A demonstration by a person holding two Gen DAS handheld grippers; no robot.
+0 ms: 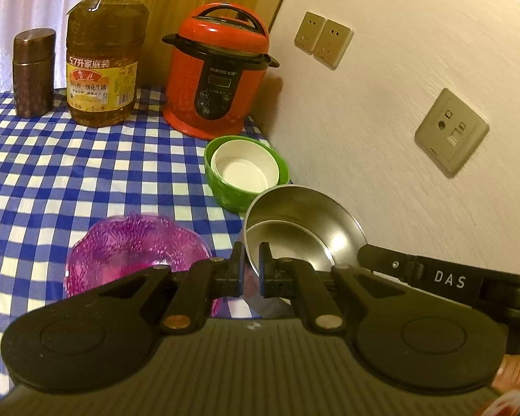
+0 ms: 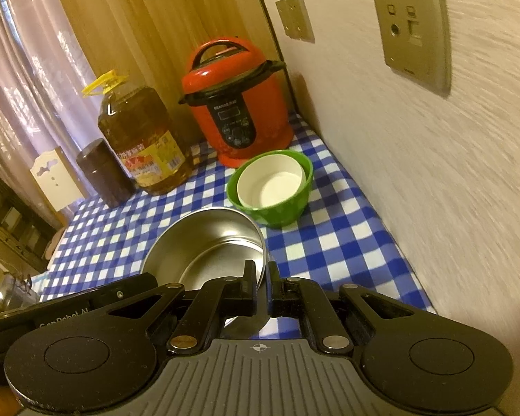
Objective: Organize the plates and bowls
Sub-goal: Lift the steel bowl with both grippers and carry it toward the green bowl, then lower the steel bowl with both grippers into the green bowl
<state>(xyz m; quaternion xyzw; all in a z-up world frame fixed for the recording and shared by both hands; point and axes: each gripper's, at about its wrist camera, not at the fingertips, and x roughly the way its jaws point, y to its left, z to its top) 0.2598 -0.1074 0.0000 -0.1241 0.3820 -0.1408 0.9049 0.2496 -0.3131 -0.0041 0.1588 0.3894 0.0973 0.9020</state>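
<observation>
Both grippers, left (image 1: 250,254) & right (image 2: 261,272), clamp steel bowl (image 1: 305,222) rim; oil jug (image 1: 104,66) reads "5.7升家庭装".

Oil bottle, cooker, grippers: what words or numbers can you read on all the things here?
"5.7升家庭装": yellow label of the oil bottle; its smaller print is too blurred.
"BEAROS": my best reading of the small brand on the red cooker; its button marks are too small.
"DAS": on the right gripper.
"GenRobot AI", partly hidden: on the left gripper.

Steel bowl (image 1: 305,228) lifted, tilted; white bowl (image 1: 242,170) nested in green bowl (image 1: 225,194).
</observation>
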